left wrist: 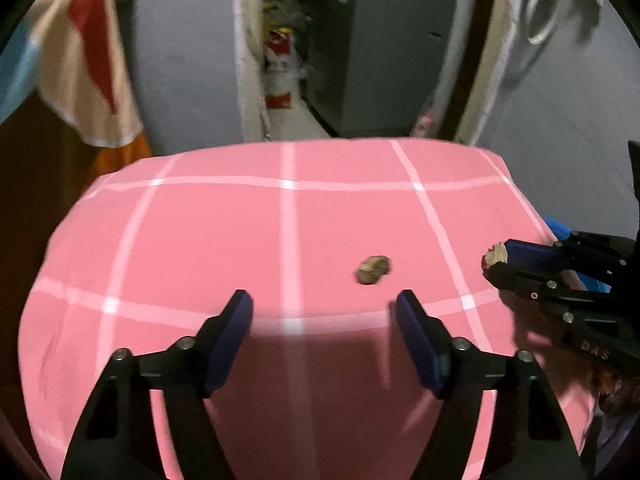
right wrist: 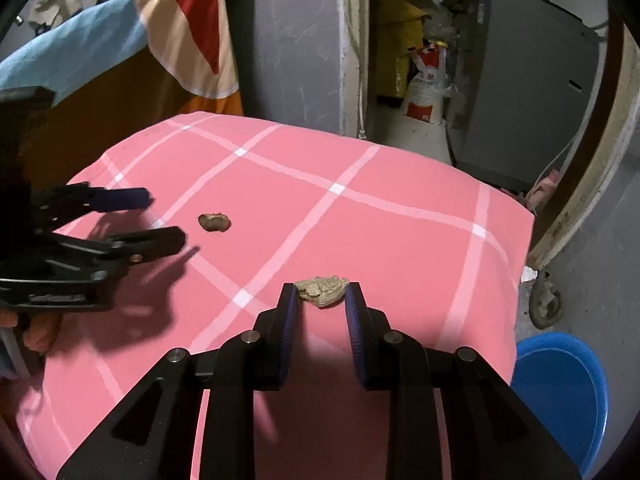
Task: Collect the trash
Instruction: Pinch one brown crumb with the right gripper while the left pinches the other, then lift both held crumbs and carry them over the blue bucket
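Observation:
A small brown crumpled scrap (left wrist: 373, 269) lies on the pink checked cloth (left wrist: 200, 240); it also shows in the right wrist view (right wrist: 214, 222). My left gripper (left wrist: 324, 308) is open and empty, just short of that scrap; in the right wrist view it (right wrist: 162, 216) is left of it. My right gripper (right wrist: 321, 292) is shut on a second tan crumpled scrap (right wrist: 322, 290), held at its fingertips above the cloth (right wrist: 380, 220). In the left wrist view the right gripper (left wrist: 494, 259) comes in from the right with that scrap (left wrist: 495, 255) at its tip.
A blue bucket (right wrist: 560, 392) stands on the floor off the table's right edge. A draped striped towel (right wrist: 188, 28) hangs behind the table at the left. A doorway with bags (right wrist: 428, 92) and a grey cabinet (right wrist: 520, 80) lies beyond the far edge.

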Demonstrator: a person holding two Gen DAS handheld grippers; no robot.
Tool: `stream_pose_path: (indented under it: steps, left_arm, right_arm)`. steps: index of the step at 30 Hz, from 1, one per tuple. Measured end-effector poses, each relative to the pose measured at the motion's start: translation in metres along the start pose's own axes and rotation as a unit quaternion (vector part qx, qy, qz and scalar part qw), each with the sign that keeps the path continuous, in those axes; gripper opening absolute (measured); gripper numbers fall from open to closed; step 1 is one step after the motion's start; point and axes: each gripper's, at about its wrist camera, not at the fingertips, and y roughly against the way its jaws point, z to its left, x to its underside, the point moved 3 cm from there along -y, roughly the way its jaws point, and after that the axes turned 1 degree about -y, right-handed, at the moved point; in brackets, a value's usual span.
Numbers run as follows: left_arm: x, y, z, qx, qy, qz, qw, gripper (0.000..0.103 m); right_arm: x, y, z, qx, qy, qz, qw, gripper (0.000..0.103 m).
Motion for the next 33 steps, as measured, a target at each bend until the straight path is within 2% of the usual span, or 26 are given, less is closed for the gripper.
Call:
stream_pose_path:
  steps: [3, 7, 14, 17, 21, 25, 27, 28, 33]
  left_arm:
    - [-0.004, -0.007, -0.011, -0.001, -0.022, 0.007, 0.9997, 0.062]
    - [-0.010, -0.015, -0.022, -0.001, -0.030, 0.015, 0.9994, 0.051]
    - [-0.008, -0.014, -0.027, 0.006, -0.039, 0.012, 0.9991, 0.021]
    - [-0.006, -0.015, -0.030, 0.006, -0.041, 0.010, 0.9991, 0.012]
    - [-0.004, -0.013, -0.036, 0.003, -0.041, 0.006, 0.9991, 0.009]
    - [0.000, -0.004, -0.041, 0.018, -0.021, -0.001, 0.9996, 0.008]
    - [0.004, 0.004, -0.045, 0.025, -0.012, -0.018, 0.9995, 0.008]
    - [0.006, 0.010, -0.049, 0.024, -0.013, -0.029, 0.9992, 0.002]
    - [0.017, 0.031, -0.065, 0.051, 0.006, -0.072, 0.9961, 0.002]
  right_arm:
    - [0.006, 0.005, -0.002, -0.002, -0.010, -0.008, 1.000, 0.022]
    - [0.013, 0.010, -0.004, -0.010, -0.029, -0.022, 0.999, 0.022]
    - [0.020, 0.015, -0.006, -0.023, -0.056, -0.042, 0.997, 0.022]
    - [0.024, 0.018, -0.005, -0.023, -0.062, -0.049, 0.997, 0.022]
    - [0.030, 0.023, -0.007, -0.025, -0.076, -0.062, 0.995, 0.022]
    - [0.039, 0.030, -0.008, -0.027, -0.090, -0.086, 0.992, 0.022]
    - [0.045, 0.036, -0.010, -0.027, -0.099, -0.104, 0.989, 0.022]
    - [0.048, 0.040, -0.010, -0.026, -0.103, -0.113, 0.988, 0.022]
    - [0.061, 0.068, -0.016, -0.013, -0.115, -0.174, 0.978, 0.022]
